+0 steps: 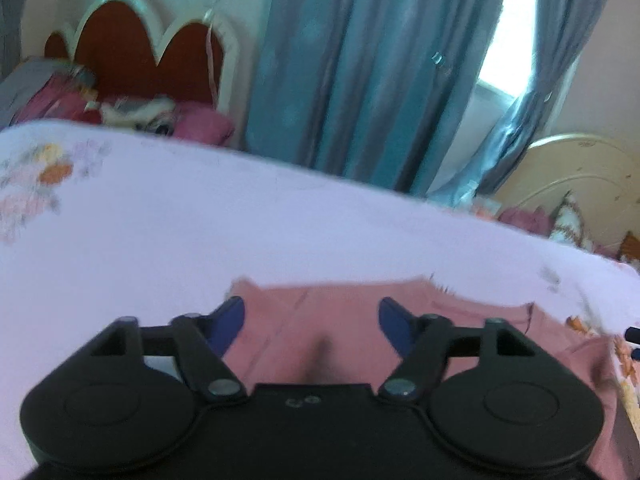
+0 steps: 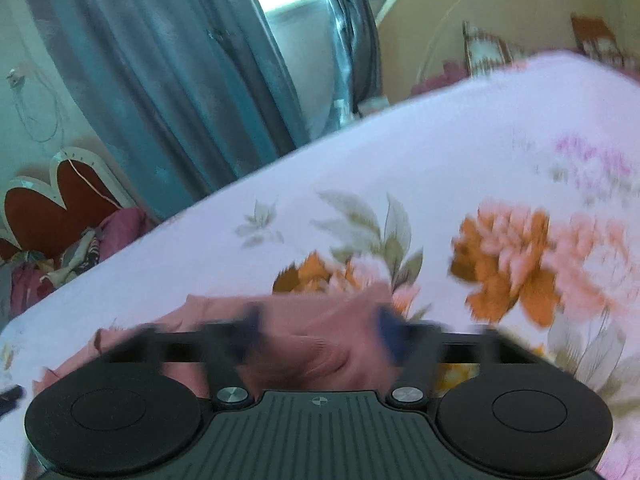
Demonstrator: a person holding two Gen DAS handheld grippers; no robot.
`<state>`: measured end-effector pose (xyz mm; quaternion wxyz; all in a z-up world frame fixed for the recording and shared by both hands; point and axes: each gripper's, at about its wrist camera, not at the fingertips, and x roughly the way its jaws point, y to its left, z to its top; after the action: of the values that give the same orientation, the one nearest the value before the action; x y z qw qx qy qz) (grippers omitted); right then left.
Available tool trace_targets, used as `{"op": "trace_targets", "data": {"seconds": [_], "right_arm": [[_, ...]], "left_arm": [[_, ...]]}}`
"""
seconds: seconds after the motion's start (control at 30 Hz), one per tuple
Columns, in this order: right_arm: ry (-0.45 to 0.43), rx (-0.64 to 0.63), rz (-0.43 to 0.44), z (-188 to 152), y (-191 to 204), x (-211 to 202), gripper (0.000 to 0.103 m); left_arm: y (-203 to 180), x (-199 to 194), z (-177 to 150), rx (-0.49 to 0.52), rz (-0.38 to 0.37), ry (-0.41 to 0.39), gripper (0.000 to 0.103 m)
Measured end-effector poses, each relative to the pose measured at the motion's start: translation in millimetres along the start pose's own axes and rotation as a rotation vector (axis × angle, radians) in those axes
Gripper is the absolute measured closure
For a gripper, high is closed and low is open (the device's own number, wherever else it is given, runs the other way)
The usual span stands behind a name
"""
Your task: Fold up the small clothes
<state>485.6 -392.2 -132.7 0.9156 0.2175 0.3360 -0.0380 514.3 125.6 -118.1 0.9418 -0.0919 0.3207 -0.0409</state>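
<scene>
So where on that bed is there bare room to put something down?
Free: the wide bedsheet between the pink garment and the bed's far edge by the curtains. Crowded: the near edge, where both tools hover over the garment, and the pillows at the headboard.

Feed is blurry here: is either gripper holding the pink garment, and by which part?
Neither. The left gripper and right gripper are open over the pink garment; blur hides any contact.

Garment (image 1: 360, 320) on bedsheet (image 1: 200, 220), curtains (image 1: 340, 80) behind bed, headboard (image 1: 132, 48) left of curtains
</scene>
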Motion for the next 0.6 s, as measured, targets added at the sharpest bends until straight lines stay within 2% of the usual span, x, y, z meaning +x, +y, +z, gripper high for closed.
{"op": "trace_targets", "data": {"seconds": [0.17,0.33,0.37,0.43,0.53,0.57,0.6], "right_arm": [[0.041,-0.12,0.056,-3,3,15,0.031],[0.071,-0.257,0.078,-15,16,36,0.033],[0.077,-0.277,0.083,-15,17,41,0.041],[0.101,-0.301,0.095,-15,17,50,0.05],[0.124,-0.34,0.091,-16,17,62,0.051],[0.135,-0.356,0.096,-17,17,66,0.051],[0.147,-0.379,0.101,-20,18,69,0.06]], "left_arm": [[-5,15,-6,0.162,-0.056,0.068,0.033],[-17,46,-15,0.235,-0.059,0.132,0.036],[-17,52,-15,0.24,-0.048,0.137,0.039],[-12,63,-13,0.237,-0.043,0.153,0.043],[-8,70,-16,0.243,-0.049,0.167,0.049],[-7,69,-17,0.253,-0.055,0.162,0.056],[-7,69,-19,0.265,-0.06,0.157,0.062]]}}
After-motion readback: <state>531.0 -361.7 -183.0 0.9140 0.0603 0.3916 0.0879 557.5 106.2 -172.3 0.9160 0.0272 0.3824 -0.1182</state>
